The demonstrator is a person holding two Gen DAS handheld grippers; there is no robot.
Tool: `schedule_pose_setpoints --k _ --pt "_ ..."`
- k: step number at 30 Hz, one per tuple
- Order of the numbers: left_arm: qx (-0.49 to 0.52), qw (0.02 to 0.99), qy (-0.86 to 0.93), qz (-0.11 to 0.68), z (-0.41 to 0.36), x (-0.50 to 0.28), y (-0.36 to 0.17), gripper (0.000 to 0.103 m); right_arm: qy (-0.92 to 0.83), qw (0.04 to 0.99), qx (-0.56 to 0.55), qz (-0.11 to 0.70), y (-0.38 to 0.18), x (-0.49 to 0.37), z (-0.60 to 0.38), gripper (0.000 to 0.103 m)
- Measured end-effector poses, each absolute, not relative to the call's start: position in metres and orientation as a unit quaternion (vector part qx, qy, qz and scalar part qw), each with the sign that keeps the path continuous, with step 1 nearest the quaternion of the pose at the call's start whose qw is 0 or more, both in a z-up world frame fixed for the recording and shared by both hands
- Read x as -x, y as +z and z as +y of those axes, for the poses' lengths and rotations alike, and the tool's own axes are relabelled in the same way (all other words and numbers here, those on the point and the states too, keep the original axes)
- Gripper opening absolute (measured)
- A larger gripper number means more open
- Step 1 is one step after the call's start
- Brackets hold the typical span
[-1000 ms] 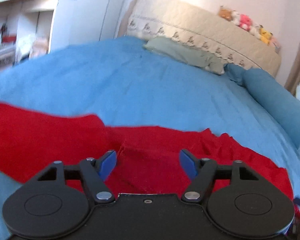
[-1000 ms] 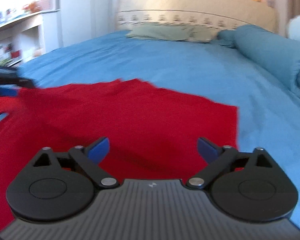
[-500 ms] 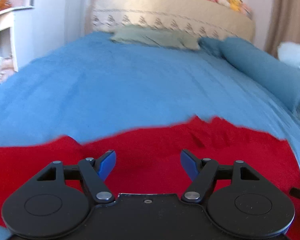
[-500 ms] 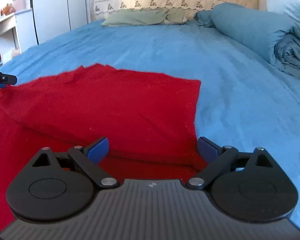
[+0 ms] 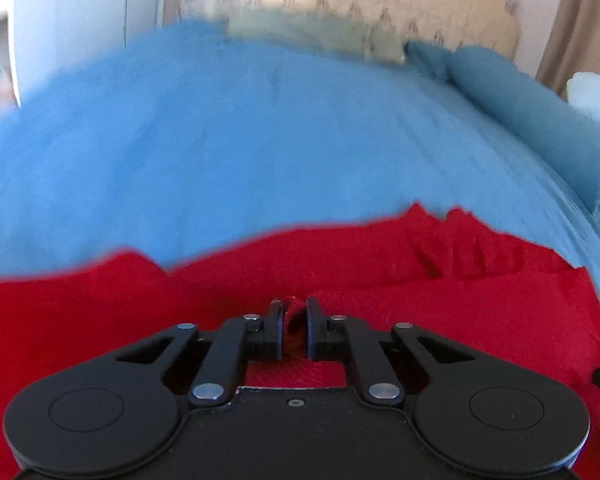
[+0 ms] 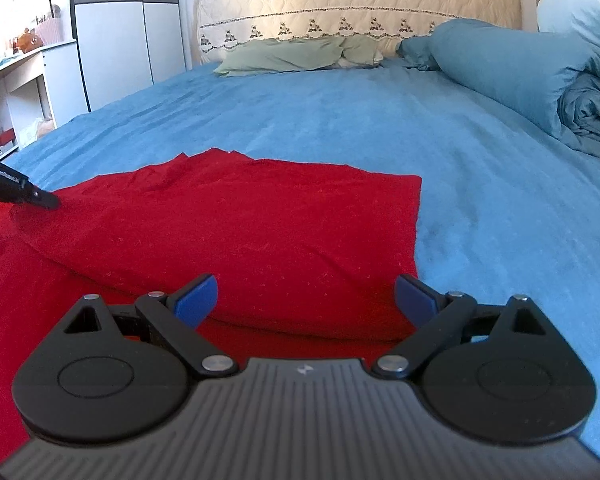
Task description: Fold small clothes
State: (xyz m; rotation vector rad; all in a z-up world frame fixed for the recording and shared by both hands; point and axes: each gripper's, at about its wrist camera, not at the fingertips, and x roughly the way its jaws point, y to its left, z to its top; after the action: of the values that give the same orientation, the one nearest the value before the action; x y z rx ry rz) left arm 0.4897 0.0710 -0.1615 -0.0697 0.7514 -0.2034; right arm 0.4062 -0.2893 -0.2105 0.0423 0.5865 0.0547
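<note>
A red garment (image 6: 260, 232) lies spread on the blue bed sheet (image 6: 440, 136), with one part folded over onto the rest. In the left wrist view the red garment (image 5: 380, 280) fills the lower half. My left gripper (image 5: 294, 312) is shut on a pinch of the red cloth. Its tip shows in the right wrist view (image 6: 40, 198) at the left edge, resting on the fold. My right gripper (image 6: 306, 296) is open and empty, low over the garment's near right part.
A green pillow (image 6: 300, 56) and a quilted headboard (image 6: 356, 0) stand at the far end. A rolled blue duvet (image 6: 520, 68) lies along the right side. A white wardrobe (image 6: 128, 36) and shelves (image 6: 12, 92) stand to the left of the bed.
My left gripper has closed from open onto the red cloth. The right gripper has stayed open and moved a little nearer to the folded part.
</note>
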Motion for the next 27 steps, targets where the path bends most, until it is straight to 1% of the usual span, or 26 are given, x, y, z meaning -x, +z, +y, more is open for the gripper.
schedule_pose_setpoints --k 2,3,4,5,6,7,8,11,14,16,20,23,27 --pt "0.001 0.945 -0.094 0.312 0.063 -0.469 -0.153 0.011 0.028 0.957 -0.024 0.288 -0.211 -0.406 -0.290 0.103" --pt "-0.024 0.953 -0.082 0.291 0.057 -0.462 -0.151 0.019 0.029 0.957 -0.024 0.288 -0.211 -0.406 -0.290 0.103" --pt "-0.055 0.957 -0.060 0.277 0.052 -0.457 -0.153 0.037 0.030 0.957 -0.024 0.288 -0.211 -0.406 -0.289 0.103" --pt "-0.085 0.957 -0.034 0.274 0.047 -0.456 -0.157 0.052 0.031 0.956 -0.022 0.290 -0.211 -0.407 -0.289 0.103" --pt "-0.115 0.952 0.009 0.284 0.043 -0.460 -0.165 0.078 0.031 0.956 -0.020 0.290 -0.211 -0.407 -0.288 0.103" --pt "-0.129 0.945 0.043 0.297 0.043 -0.463 -0.170 0.080 0.030 0.956 -0.018 0.291 -0.211 -0.407 -0.287 0.103" --pt "-0.128 0.942 0.061 0.305 0.046 -0.463 -0.172 0.080 0.030 0.956 -0.016 0.290 -0.210 -0.407 -0.287 0.103" --pt "-0.071 0.953 0.004 0.294 0.055 -0.450 -0.164 0.080 0.035 0.959 -0.011 0.281 -0.206 -0.406 -0.286 0.103" --pt "-0.010 0.946 -0.114 0.305 0.051 -0.450 -0.160 0.092 0.046 0.960 0.000 0.278 -0.205 -0.410 -0.280 0.103" --pt "0.021 0.933 -0.144 0.328 0.048 -0.463 -0.167 0.092 0.054 0.957 0.006 0.286 -0.207 -0.415 -0.276 0.103" --pt "0.057 0.917 -0.127 0.374 0.054 -0.488 -0.189 0.092 0.052 0.949 0.003 0.311 -0.217 -0.422 -0.277 0.103" --pt "0.079 0.917 -0.128 0.369 0.066 -0.491 -0.195 0.092 0.057 0.947 -0.007 0.316 -0.218 -0.421 -0.285 0.103" --pt "0.110 0.917 -0.116 0.366 0.076 -0.483 -0.177 0.092 0.060 0.946 0.005 0.318 -0.217 -0.419 -0.283 0.103"
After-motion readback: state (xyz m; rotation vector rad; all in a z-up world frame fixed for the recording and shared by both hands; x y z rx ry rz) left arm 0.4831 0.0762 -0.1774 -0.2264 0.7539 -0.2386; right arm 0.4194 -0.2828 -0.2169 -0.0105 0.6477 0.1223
